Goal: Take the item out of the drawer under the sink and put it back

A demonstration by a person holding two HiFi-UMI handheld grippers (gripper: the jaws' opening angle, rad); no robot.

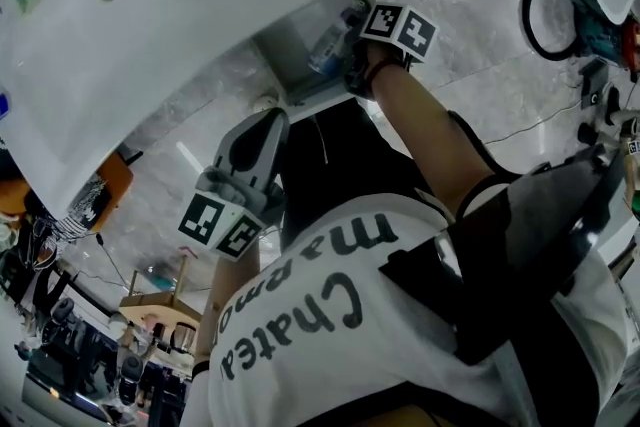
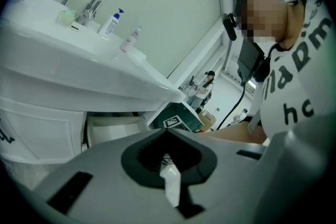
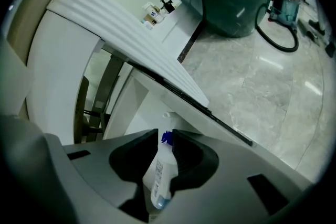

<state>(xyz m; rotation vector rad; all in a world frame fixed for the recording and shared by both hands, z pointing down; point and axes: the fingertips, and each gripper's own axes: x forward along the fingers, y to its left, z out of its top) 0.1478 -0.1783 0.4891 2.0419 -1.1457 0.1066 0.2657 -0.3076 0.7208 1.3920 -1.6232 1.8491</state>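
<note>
Head view steeply down over sink [image 1: 200, 15] and drawer [image 1: 285, 55]; both gripper views close, toward the same drawer.

The white sink worktop [image 1: 200, 15] before me carries a pump bottle [image 2: 112, 22] and a smaller bottle [image 2: 130, 39] near its tap. Beneath it, the drawer [image 1: 290, 55] is open over the marble floor [image 1: 500, 35], with a clear bottle [image 3: 160, 178] inside.
</note>
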